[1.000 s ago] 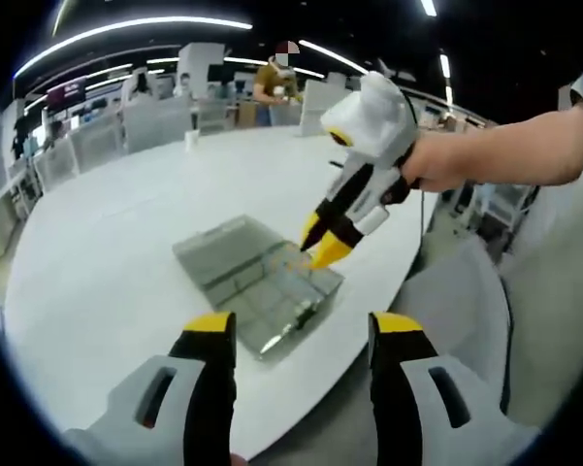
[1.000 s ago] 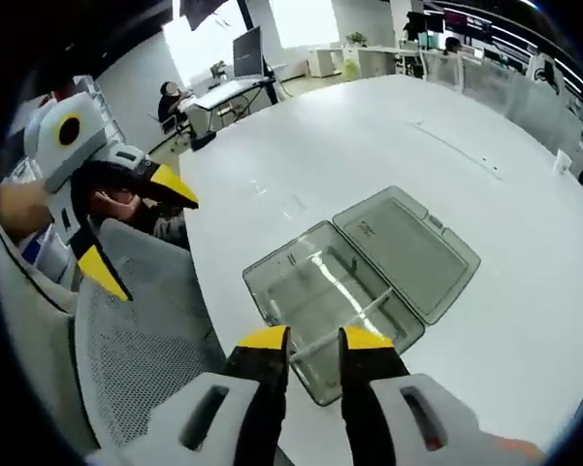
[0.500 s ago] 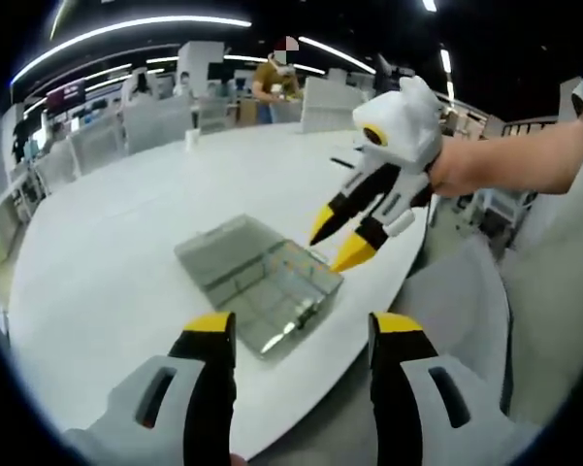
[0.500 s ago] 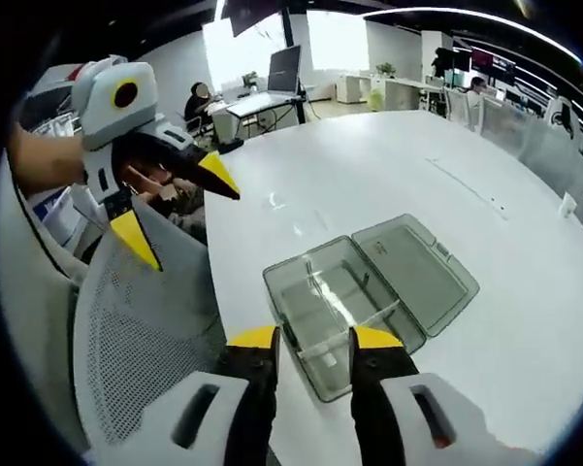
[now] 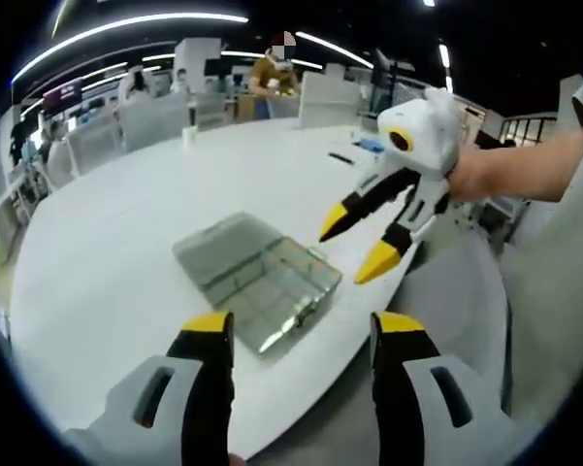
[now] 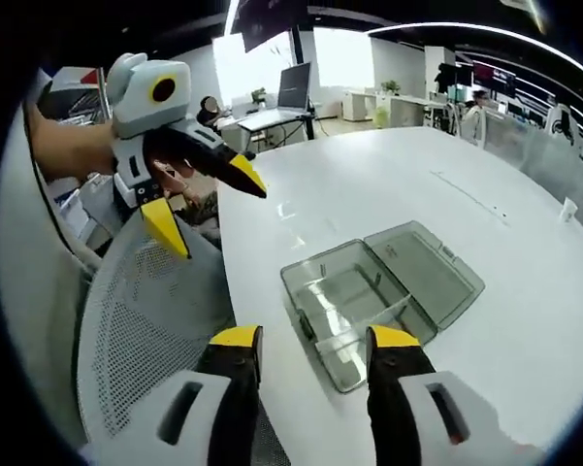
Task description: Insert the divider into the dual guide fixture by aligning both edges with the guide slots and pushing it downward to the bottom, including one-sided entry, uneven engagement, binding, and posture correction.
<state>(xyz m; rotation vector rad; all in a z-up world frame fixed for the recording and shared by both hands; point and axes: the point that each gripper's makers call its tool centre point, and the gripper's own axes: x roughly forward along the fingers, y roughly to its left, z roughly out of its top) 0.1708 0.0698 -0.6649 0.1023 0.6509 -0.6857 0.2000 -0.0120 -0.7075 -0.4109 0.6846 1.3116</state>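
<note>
Grippers are both spread and hold nothing. In the left gripper view the left gripper (image 5: 301, 335) rises at the bottom centre, and the right gripper (image 5: 361, 241) hangs right of centre, above the table edge. The clear fixture box (image 6: 380, 296) lies open on the white table (image 6: 388, 184), just above the right gripper (image 6: 310, 340) in the right gripper view. A thin clear divider (image 6: 376, 316) stands across its tray. A mesh chair (image 6: 145, 320) fills the lower left.
</note>
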